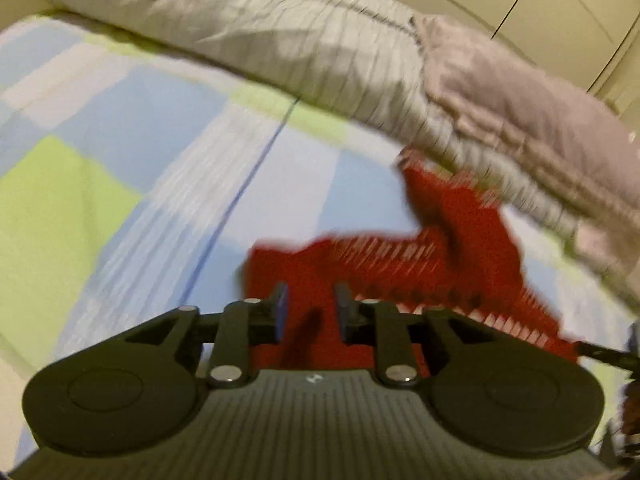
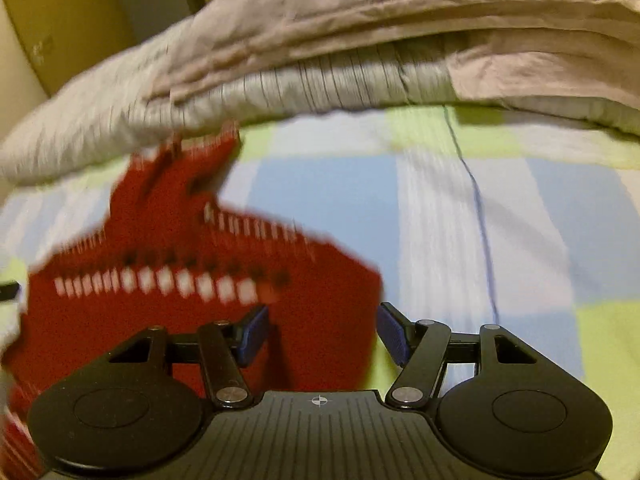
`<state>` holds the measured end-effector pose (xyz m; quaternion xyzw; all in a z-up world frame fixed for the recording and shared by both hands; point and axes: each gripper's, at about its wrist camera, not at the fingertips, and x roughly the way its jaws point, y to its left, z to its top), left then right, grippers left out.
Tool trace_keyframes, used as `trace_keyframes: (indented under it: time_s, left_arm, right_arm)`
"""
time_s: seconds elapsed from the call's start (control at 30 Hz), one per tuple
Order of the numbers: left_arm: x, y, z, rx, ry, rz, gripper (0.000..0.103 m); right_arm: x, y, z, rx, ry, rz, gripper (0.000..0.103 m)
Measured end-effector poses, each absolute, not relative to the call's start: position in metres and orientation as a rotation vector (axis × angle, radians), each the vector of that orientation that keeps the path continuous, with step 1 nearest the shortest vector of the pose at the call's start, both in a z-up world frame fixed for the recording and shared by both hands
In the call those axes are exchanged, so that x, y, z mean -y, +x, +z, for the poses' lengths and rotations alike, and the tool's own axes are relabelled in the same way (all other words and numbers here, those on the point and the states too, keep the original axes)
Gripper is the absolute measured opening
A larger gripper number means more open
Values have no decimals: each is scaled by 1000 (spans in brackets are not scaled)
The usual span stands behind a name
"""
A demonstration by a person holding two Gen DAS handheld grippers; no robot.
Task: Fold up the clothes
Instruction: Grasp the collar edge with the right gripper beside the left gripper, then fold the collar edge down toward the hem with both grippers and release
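**Red sweater between two grippers on the bed**

The red sweater (image 1: 400,264) lies rumpled on the checked bedspread (image 1: 120,128), one part reaching toward the folded bedding (image 1: 280,40) at twelve o'clock.

The left gripper (image 1: 310,308) has its jaws partly open over red cloth, gripping nothing I can see. The right gripper (image 2: 322,332) is open wide, the sweater's edge between its jaws and stretching off toward ten o'clock.

Both views are blurred. Whichever fold this is, I'd pinch clean edges and keep the cloth taut and flat.
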<state>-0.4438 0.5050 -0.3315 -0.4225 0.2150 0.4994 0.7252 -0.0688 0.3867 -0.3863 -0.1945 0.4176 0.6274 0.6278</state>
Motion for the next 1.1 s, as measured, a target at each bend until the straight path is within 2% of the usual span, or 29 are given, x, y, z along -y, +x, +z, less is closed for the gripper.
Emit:
trace_keyframes:
  time_s: [0.17, 0.23, 0.43, 0.47, 0.5, 0.53, 0.57, 0.77, 0.9, 0.97, 1.0, 1.07, 1.1]
  left_arm:
    - [-587, -398, -345, -438, -1056, 961, 39]
    - [-615, -378, -356, -429, -1107, 927, 44]
    - [-668, -341, -390, -373, -1257, 892, 44]
    - [-671, -338, -390, -361, -1247, 882, 41]
    - [-673, -335, -390, -350, -1237, 872, 25]
    - [-676, -332, -390, -338, -1226, 861, 11]
    - [-676, -332, -387, -321, -1212, 843, 3]
    - [-624, -358, -335, -143, -1071, 680, 3]
    - [-546, -387, -305, -95, -958, 590, 3]
    - [-497, -400, -303, -158, -927, 579, 4]
    - [-474, -406, -311, -229, -940, 593, 8]
    - [-442, -411, -324, -351, -962, 635, 13]
    - [-437, -410, -323, -372, -944, 657, 13]
  right_arm:
    - [-474, -67, -396, -1133, -279, 1537, 63]
    - [-485, -67, -395, -1150, -227, 1562, 63]
    - [-499, -66, -390, -1148, -88, 1627, 63]
    - [-502, -66, -389, -1148, -65, 1638, 58]
    - [-504, -65, -388, -1147, -41, 1648, 43]
    - [-506, -65, -387, -1146, -18, 1658, 7]
    - [-509, -65, -386, -1145, 6, 1668, 5]
    - [-522, -64, -380, -1137, 149, 1726, 4]
    - [-441, -65, -341, -1036, 141, 1833, 4]
    - [-391, -75, -331, -1019, 43, 1868, 5]
    - [-368, -83, -330, -1026, -38, 1874, 5]
    - [-328, -104, -343, -1089, -317, 1812, 6]
    - [-311, -114, -352, -1103, -459, 1751, 10]
